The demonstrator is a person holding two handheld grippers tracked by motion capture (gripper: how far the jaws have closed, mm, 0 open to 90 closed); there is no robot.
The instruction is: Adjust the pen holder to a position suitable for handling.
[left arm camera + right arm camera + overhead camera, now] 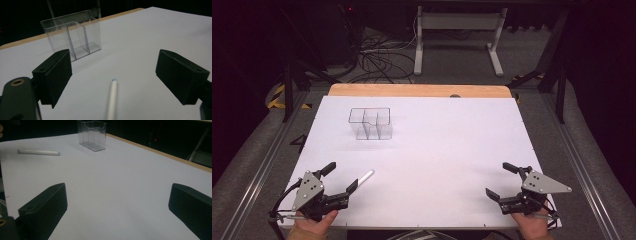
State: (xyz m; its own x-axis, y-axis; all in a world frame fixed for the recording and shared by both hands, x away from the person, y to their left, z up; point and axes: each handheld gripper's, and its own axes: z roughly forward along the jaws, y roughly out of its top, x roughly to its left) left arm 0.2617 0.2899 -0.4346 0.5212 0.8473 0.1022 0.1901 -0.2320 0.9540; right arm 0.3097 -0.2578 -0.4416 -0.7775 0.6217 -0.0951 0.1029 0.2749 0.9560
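High view: the left gripper (341, 177) rests at the near left corner of the white table surface (452, 150), jaws spread wide and grasping nothing. A slim white cylindrical marker pen (365, 176) lies flat on the surface just ahead of it, its near end beside the inner jaw tip. The right gripper (499, 180) sits at the near right corner, jaws likewise spread and empty, well apart from the pen.

The step in hand appears to be picking up the pen. In the left gripper view the pen (111, 100) lies between the two black jaws, nearer the left one, with neither pad touching it.

Orientation: the long axis runs diagonally across the table, from near-left to far-right. The pale blue tip points away from the left gripper; the clear plastic organiser with upright compartments (371, 123) stands farther back, somewhat to the left of that line.

Recommended procedure: advance the left gripper until the barrel's middle lies between the pads, centre it, lower close to the surface, and close squarely across the barrel. An off-centre grip may let the pen roll or pivot.
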